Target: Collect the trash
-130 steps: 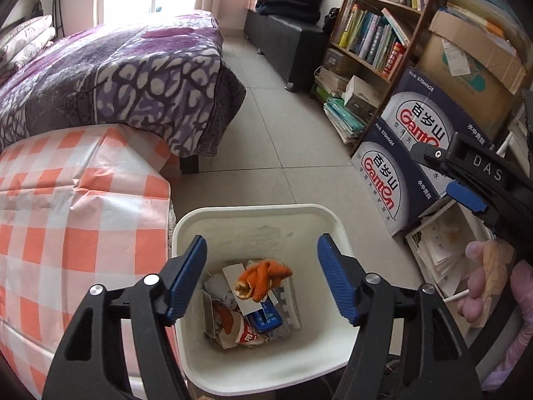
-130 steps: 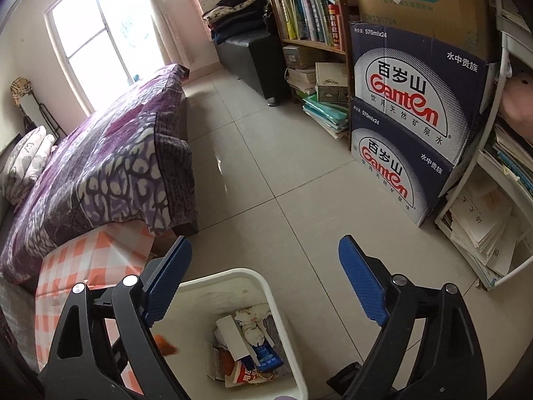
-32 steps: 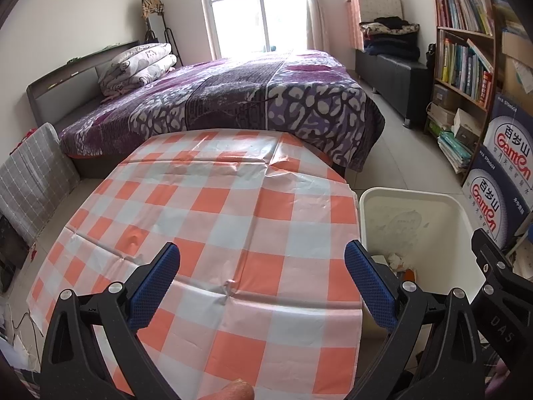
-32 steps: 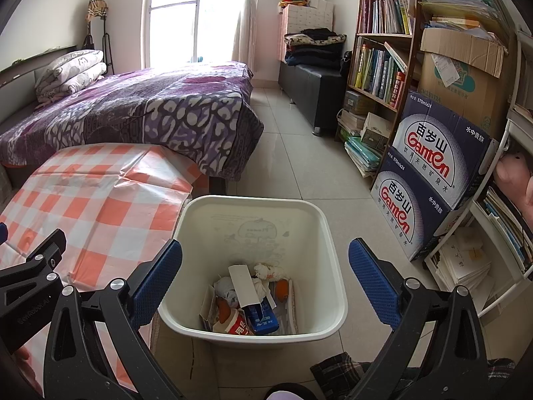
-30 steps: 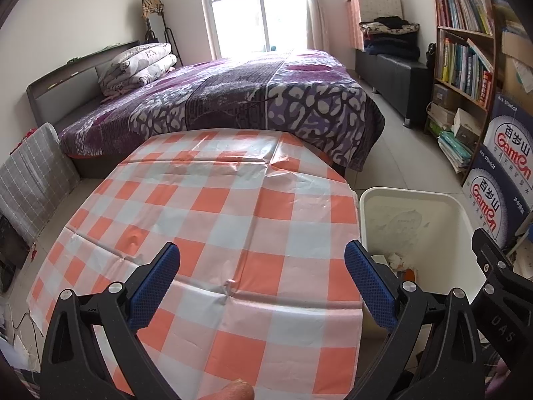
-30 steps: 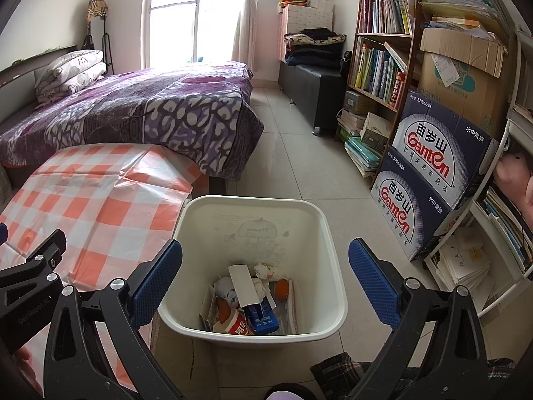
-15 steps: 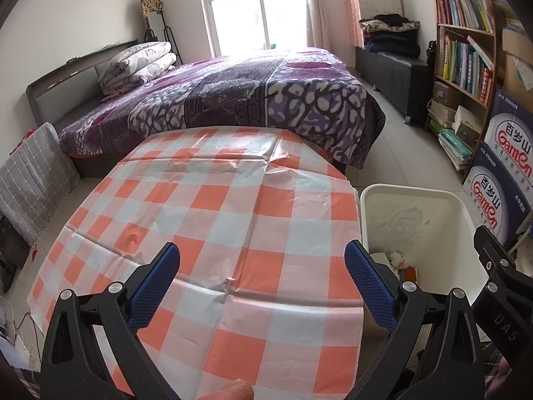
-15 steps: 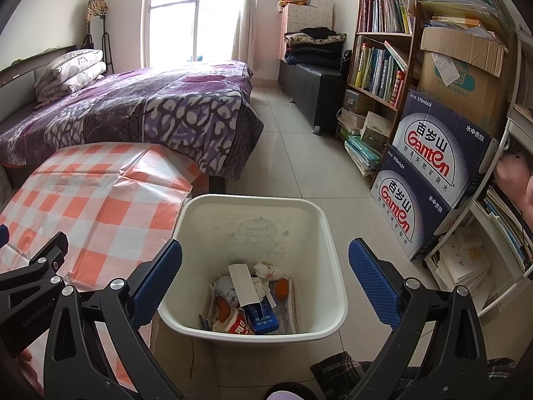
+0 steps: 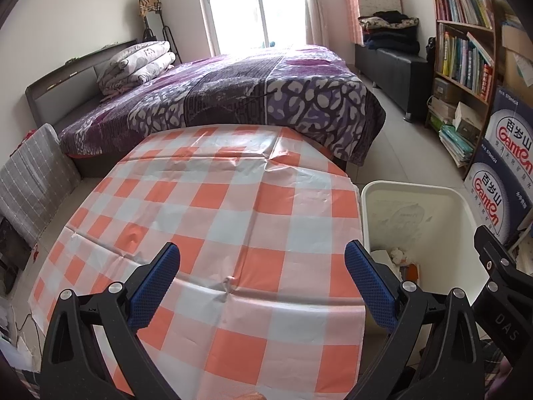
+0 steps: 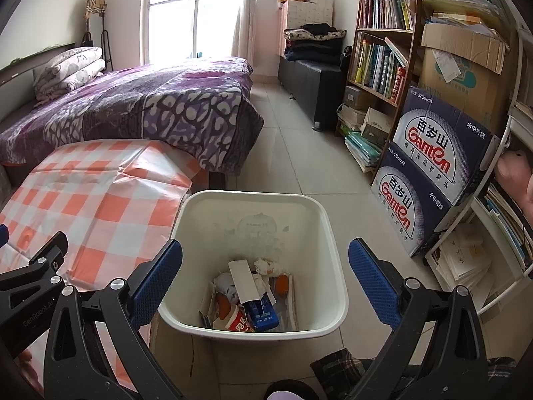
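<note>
Seemingly empty, both grippers [image 9: 263, 278] [image 10: 265, 275] gape; trash [image 10: 248, 296] fills bin [image 10: 328, 233].

One white waste bin [image 10: 333, 233] stands on the tiled floor, right of one surface [image 9: 233, 200] under an orange-and-white checked cloth. Two hand-held grippers are in frame, the left gripper [image 9: 263, 276] and the right gripper [image 10: 265, 275], each with two blue-padded fingers [image 9: 156, 283] spread wide. Far behind lies one bed [image 9: 233, 93] with one folded quilt [image 9: 136, 61] at its head. Two blue Ganten water cartons [image 10: 436, 170] are stacked at the right, beside one wooden bookshelf [image 10: 379, 50]. One black bench [image 10: 313, 80] sits at the far wall. The scraps inside the bin are too jumbled to count.
</note>
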`<state>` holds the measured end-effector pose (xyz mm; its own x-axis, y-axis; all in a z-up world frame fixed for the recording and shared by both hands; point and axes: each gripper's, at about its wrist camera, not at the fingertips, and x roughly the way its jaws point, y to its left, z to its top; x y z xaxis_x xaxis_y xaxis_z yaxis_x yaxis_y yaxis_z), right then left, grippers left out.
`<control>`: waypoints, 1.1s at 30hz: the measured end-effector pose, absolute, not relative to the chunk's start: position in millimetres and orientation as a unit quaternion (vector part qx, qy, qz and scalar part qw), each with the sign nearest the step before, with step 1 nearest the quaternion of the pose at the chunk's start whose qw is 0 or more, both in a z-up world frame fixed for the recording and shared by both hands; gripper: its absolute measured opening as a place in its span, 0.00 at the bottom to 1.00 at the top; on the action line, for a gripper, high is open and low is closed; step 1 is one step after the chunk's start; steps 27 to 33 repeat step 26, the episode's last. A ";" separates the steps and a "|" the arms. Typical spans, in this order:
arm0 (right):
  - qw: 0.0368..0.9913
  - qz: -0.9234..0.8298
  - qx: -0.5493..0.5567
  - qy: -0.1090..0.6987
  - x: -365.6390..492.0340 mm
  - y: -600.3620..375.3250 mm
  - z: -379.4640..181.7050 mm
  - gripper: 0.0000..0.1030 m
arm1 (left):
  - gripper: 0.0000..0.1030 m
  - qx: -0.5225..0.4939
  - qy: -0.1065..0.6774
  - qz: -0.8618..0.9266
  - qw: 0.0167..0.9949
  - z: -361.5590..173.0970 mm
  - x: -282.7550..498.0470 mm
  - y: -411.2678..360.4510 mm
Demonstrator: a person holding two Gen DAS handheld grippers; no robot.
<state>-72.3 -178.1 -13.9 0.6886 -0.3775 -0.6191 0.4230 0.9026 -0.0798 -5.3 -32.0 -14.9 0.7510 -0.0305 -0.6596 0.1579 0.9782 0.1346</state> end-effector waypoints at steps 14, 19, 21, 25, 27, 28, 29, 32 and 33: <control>0.914 -0.216 0.040 0.341 -74.8 -180.3 -18.6 0.93 | 0.91 0.090 0.348 -0.068 0.931 -13.3 -7.2 -32.7; 0.914 -0.216 0.041 0.341 -72.9 -182.1 -17.8 0.93 | 0.92 0.091 0.354 -0.069 0.928 -13.4 -7.0 -35.3; 0.913 -0.217 0.041 0.342 -74.3 -183.7 -17.1 0.93 | 0.92 0.090 0.355 -0.068 0.928 -12.4 -6.4 -35.3; 0.914 -0.216 0.040 0.342 -74.7 -183.8 -17.0 0.93 | 0.92 0.088 0.354 -0.066 0.929 -10.3 -5.7 -34.8; 0.914 -0.216 0.040 0.342 -75.5 -183.6 -17.1 0.93 | 0.92 0.088 0.355 -0.066 0.928 -10.3 -5.2 -34.7; 0.914 -0.216 0.040 0.342 -75.5 -183.6 -17.1 0.93 | 0.92 0.088 0.355 -0.066 0.928 -10.3 -5.2 -34.7; 0.914 -0.216 0.040 0.342 -75.5 -183.6 -17.1 0.93 | 0.92 0.088 0.355 -0.066 0.928 -10.3 -5.2 -34.7; 0.914 -0.216 0.040 0.342 -75.5 -183.6 -17.1 0.93 | 0.92 0.088 0.355 -0.066 0.928 -10.3 -5.2 -34.7; 0.914 -0.216 0.040 0.342 -75.5 -183.6 -17.1 0.93 | 0.92 0.088 0.355 -0.066 0.928 -10.3 -5.2 -34.7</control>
